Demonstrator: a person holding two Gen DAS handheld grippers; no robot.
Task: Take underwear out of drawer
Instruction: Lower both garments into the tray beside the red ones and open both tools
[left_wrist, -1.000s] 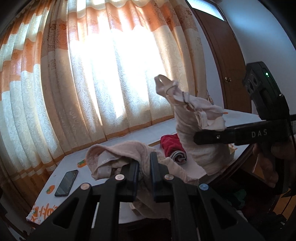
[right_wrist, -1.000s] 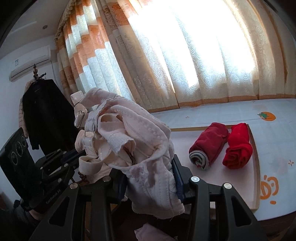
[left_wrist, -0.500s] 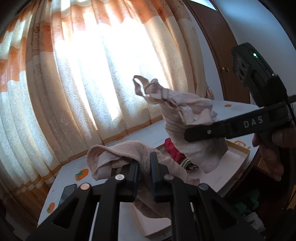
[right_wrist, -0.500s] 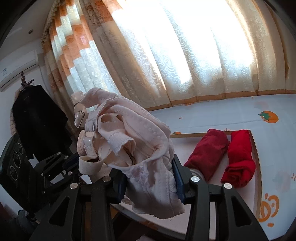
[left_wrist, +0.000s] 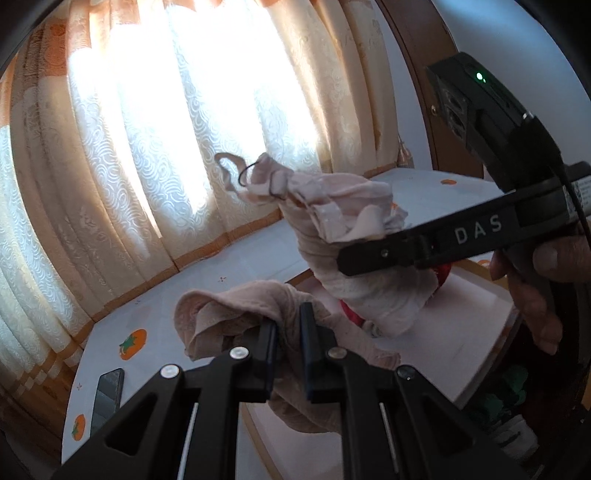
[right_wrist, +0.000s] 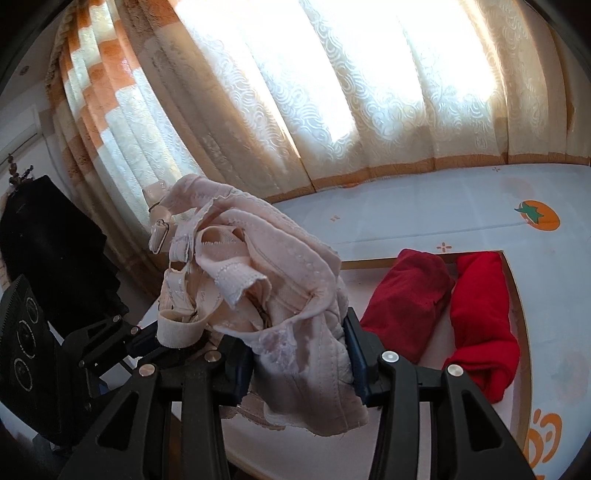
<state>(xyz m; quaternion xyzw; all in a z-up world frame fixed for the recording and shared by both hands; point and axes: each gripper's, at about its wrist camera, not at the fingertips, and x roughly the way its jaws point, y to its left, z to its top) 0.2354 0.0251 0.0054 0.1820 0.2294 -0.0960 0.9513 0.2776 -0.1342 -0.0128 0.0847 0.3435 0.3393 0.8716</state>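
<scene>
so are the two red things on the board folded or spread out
Folded up: the dark red roll and the bright red roll lie side by side as compact bundles on the white board.

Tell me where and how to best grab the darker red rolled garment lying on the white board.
Grip the dark red roll across its middle, coming down from above with the fingers straddling its narrow width. It lies lengthwise beside the bright red roll, almost touching it, so one finger must slip into that seam; its left side is open.
</scene>
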